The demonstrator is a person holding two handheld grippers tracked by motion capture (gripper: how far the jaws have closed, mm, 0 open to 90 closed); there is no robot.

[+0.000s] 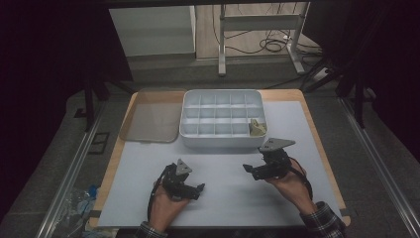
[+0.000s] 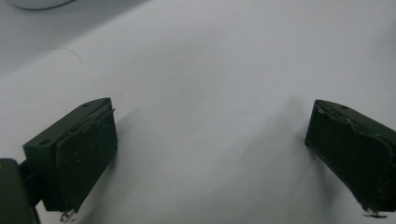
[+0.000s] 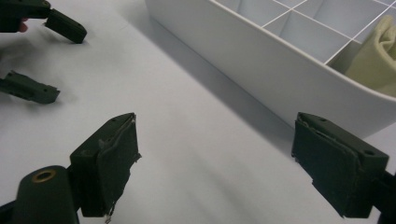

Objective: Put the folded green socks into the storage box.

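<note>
High view: a white plastic organizer tray (image 1: 222, 119) divided into a grid of small compartments sits at the far middle of the pale grey mat (image 1: 218, 198) on the wooden table (image 1: 312, 129). A crumpled pale yellow piece of soft material (image 1: 256, 128) lies in the tray's near right corner compartment. A translucent flat lid (image 1: 151, 116) lies on the table just left of the tray.

The right gripper (image 1: 250, 169) hangs over the mat just in front of the tray's near right corner, jaws spread wide with nothing between them; the right gripper view shows bare mat between its pads (image 3: 112, 163) and the tray wall just beyond.

The left gripper (image 1: 198, 191) rests low over the mat near the front edge, well apart from the tray, jaws also wide and empty.
</note>
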